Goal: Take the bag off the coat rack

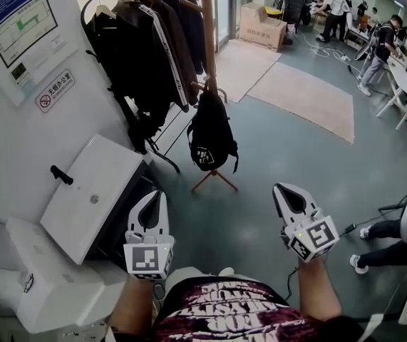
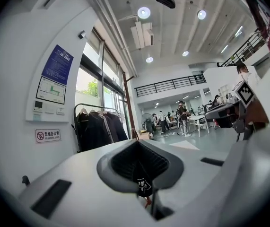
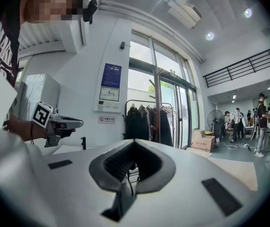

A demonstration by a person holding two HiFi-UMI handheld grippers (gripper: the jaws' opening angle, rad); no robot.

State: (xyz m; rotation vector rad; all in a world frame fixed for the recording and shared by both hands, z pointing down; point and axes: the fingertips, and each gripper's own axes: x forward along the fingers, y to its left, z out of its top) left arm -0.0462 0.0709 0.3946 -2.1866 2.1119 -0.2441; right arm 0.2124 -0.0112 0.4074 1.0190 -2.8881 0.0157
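A black backpack (image 1: pixel 210 132) hangs from a low hook on the wooden coat rack pole (image 1: pixel 208 27), just above the rack's spread feet (image 1: pixel 216 179). Both grippers are held level, a good way short of the bag, and point toward it. My left gripper (image 1: pixel 157 194) is shut and holds nothing. My right gripper (image 1: pixel 281 189) is shut and also holds nothing. In the left gripper view the bag (image 2: pixel 144 185) shows small in the notch of the closed jaws of that gripper (image 2: pixel 138 144). The right gripper view looks over its own closed gripper (image 3: pixel 134 144) to the pole (image 3: pixel 157 109).
A clothes rail of dark jackets (image 1: pixel 146 45) stands right behind the rack. A white cabinet (image 1: pixel 93 191) juts out from the left wall. Rugs (image 1: pixel 310 98), a cardboard box (image 1: pixel 264 23) and people at tables lie beyond. A seated person's legs (image 1: pixel 385 237) are at right.
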